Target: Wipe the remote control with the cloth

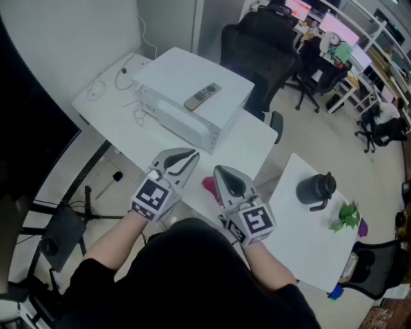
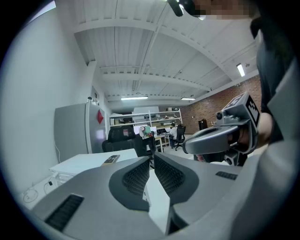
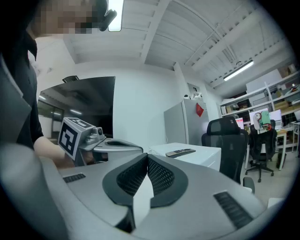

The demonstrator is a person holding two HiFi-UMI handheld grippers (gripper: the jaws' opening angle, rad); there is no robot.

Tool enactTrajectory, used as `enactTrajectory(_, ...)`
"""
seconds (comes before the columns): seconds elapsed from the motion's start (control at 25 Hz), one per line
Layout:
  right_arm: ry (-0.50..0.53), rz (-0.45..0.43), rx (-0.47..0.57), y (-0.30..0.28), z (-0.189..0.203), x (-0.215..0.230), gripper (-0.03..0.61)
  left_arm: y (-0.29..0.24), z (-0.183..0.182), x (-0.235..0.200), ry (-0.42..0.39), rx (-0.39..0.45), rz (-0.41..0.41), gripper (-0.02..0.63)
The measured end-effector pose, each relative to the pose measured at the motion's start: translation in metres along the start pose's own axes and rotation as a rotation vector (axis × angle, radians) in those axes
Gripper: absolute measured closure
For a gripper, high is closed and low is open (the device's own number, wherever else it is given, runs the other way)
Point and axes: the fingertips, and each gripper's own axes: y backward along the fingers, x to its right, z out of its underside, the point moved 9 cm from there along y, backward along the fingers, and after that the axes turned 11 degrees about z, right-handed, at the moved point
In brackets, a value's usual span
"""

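Silver remote control (image 1: 203, 96) on box (image 1: 180, 74), well beyond left gripper (image 1: 192, 155)

Grey remote control (image 1: 203, 96), white box (image 1: 176, 72), pink cloth (image 1: 209, 186), black chair (image 1: 260, 45).

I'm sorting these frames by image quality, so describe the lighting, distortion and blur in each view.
Head view: even, soft overhead light, weak shadows, remote control readable, edges bent by the wide lens. Left gripper view: strong fisheye with black corners, curved ceiling beams, left hand-held gripper close and slightly soft. Right gripper view: same fisheye, a ceiling lamp blown out, a dark screen mirroring lights.
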Motion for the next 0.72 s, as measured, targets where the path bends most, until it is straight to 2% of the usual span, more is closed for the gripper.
enactTrajectory(0.08,0.001,0.000,-0.002,0.001,0.000,0.001,0.574,-0.004,-0.003,-0.012,-0.012,-0.008,-0.018,0.576)
enactTrajectory(0.24,-0.001,0.003,-0.010,0.003,0.001,0.000,0.574,-0.018,-0.009,-0.045,-0.026,-0.036,-0.055,0.443)
enactTrajectory(0.44,-0.003,0.010,-0.020,0.008,0.005,0.000,0.574,-0.051,-0.008,-0.101,0.001,-0.088,-0.104,0.337)
enactTrajectory(0.56,-0.004,0.025,-0.024,0.012,0.007,0.004,0.574,-0.077,-0.004,-0.132,0.015,-0.144,-0.134,0.308)
enactTrajectory(0.72,-0.012,0.050,-0.028,0.019,0.009,0.011,0.574,-0.113,0.010,-0.166,0.040,-0.239,-0.151,0.308)
